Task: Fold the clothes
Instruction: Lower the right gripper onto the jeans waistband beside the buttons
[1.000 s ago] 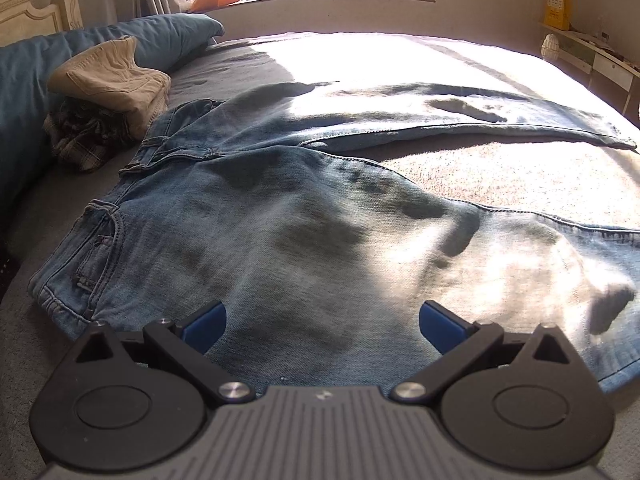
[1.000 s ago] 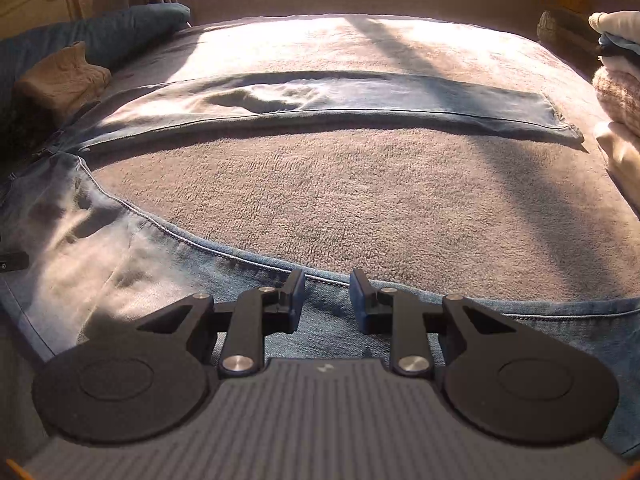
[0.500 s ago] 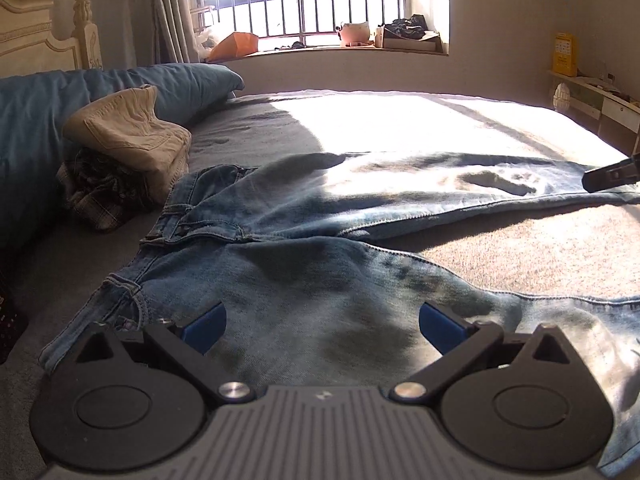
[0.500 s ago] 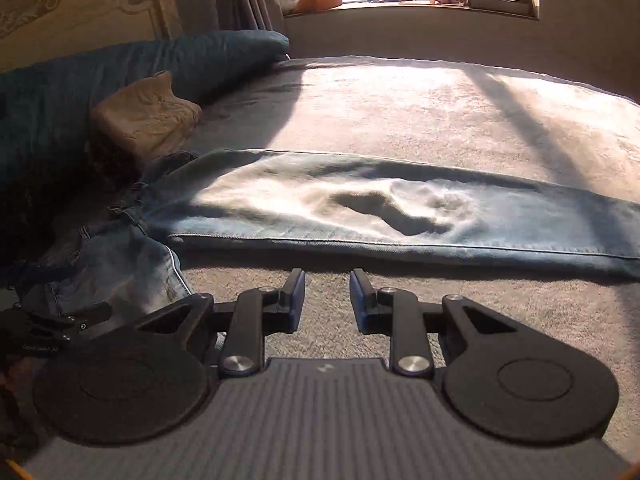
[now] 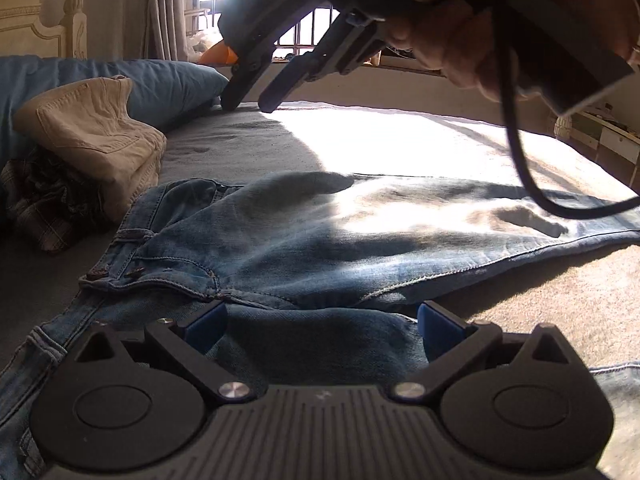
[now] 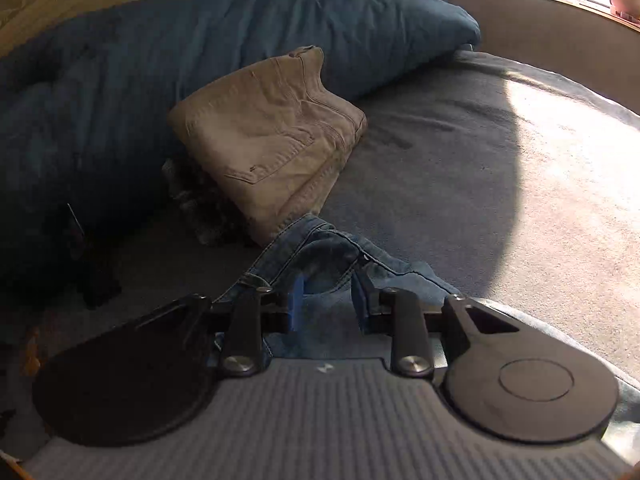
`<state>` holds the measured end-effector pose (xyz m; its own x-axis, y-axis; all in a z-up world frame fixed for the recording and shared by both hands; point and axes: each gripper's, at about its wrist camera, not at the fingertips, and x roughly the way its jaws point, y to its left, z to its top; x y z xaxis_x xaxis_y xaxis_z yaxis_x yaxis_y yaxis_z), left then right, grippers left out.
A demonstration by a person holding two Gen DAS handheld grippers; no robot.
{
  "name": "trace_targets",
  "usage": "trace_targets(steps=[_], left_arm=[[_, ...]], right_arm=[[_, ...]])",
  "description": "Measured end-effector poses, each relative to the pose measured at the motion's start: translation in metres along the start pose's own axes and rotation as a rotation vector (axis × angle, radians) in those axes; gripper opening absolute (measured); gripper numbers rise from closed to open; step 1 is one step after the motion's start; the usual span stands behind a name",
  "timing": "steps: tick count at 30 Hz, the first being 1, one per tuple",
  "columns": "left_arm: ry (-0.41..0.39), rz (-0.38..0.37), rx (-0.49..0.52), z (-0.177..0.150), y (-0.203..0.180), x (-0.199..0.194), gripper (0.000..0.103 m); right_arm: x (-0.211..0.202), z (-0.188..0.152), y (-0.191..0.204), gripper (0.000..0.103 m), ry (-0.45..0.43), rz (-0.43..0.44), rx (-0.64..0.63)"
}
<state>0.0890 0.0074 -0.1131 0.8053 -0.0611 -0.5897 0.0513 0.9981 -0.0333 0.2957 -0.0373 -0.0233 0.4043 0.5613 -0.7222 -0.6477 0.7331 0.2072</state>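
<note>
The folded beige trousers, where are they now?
In both views, the folded beige trousers lie left, against the blue pillow, just beyond the jeans.

No readable text, labels, brands or numbers in either view. Only mark: small pale emblem on ribbed grey housing of left gripper [image 5: 322, 330] and of right gripper [image 6: 326, 300], too small to make out. Rivets on jeans [image 5: 280, 240] show no legible stamping.
</note>
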Motion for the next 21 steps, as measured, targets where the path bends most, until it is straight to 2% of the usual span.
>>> trace_targets(steps=[4, 8, 12, 17, 21], left_arm=[[0.002, -0.017, -0.025, -0.011, 0.004, 0.005, 0.102], [-0.008, -0.045, -0.065, -0.015, 0.012, 0.007, 0.103], [-0.018, -0.056, -0.078, -0.017, 0.014, 0.007, 0.103], [-0.017, -0.061, -0.078, -0.018, 0.014, 0.010, 0.103], [-0.020, -0.065, -0.082, -0.018, 0.016, 0.010, 0.103]], right_arm=[[0.061, 0.022, 0.008, 0.025, 0.086, -0.082, -0.050], [0.100, 0.025, 0.016, 0.025, 0.145, -0.136, -0.203], [0.123, 0.020, 0.027, 0.025, 0.203, -0.143, -0.376], [0.135, 0.010, 0.048, 0.026, 0.220, -0.179, -0.649], [0.137, 0.006, 0.060, 0.035, 0.218, -0.173, -0.824]])
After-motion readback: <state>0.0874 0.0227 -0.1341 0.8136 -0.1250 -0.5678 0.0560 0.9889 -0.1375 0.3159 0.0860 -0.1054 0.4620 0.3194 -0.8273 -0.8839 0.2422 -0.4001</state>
